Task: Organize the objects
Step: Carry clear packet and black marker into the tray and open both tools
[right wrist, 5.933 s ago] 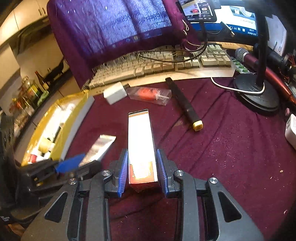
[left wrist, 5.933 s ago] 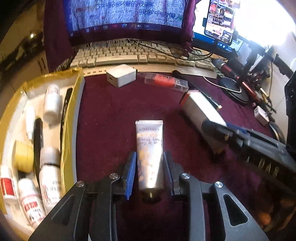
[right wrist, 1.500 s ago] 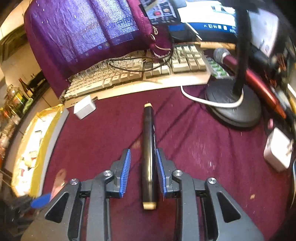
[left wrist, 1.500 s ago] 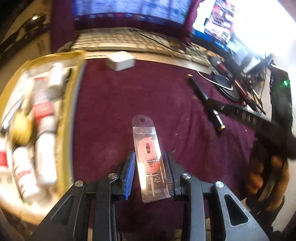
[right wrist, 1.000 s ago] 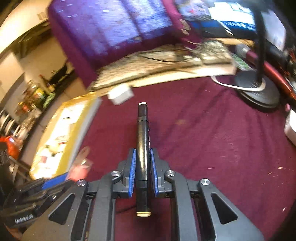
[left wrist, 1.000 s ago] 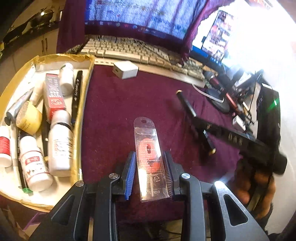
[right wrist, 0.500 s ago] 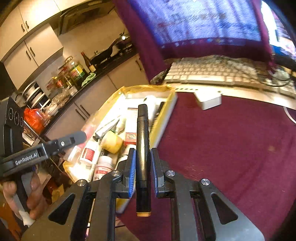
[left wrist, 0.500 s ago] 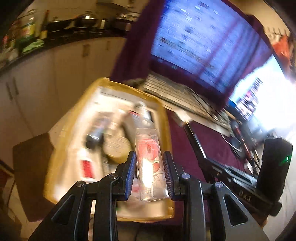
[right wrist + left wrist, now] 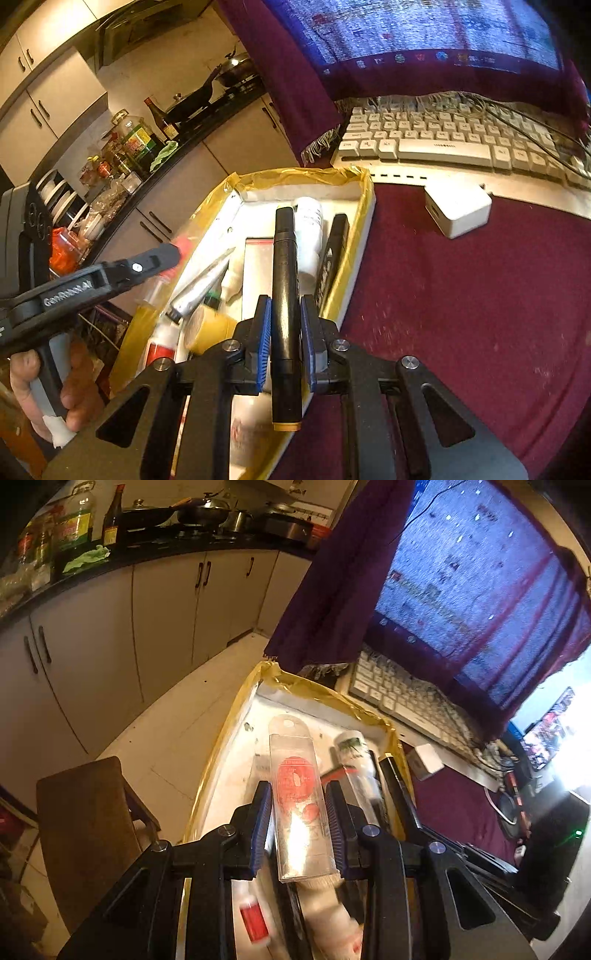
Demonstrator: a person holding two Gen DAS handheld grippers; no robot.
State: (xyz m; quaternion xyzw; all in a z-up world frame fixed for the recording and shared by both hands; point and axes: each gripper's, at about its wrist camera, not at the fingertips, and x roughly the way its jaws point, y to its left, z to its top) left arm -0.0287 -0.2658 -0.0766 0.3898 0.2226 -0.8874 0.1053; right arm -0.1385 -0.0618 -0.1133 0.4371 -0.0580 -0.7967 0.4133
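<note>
My left gripper (image 9: 298,821) is shut on a clear plastic packet with a red label (image 9: 299,801) and holds it above the gold-edged tray (image 9: 236,716). My right gripper (image 9: 286,328) is shut on a black marker (image 9: 284,288) and holds it over the same tray (image 9: 362,206). The tray holds white bottles (image 9: 308,229), a silver tube (image 9: 201,288), a yellow tape roll (image 9: 208,326) and another black marker (image 9: 332,254). The left gripper also shows in the right wrist view (image 9: 162,258), with the packet blurred at its tip.
A white charger block (image 9: 458,210) lies on the maroon cloth (image 9: 461,314) right of the tray. A beige keyboard (image 9: 443,144) and a cloth-draped monitor (image 9: 424,33) stand behind. Kitchen cabinets (image 9: 110,635) and a brown chair (image 9: 85,830) lie left, beyond the table edge.
Both grippers have moved further left over the tray with their loads. The left gripper now sits lower and closer to the tray's contents. Both grips are unchanged.
</note>
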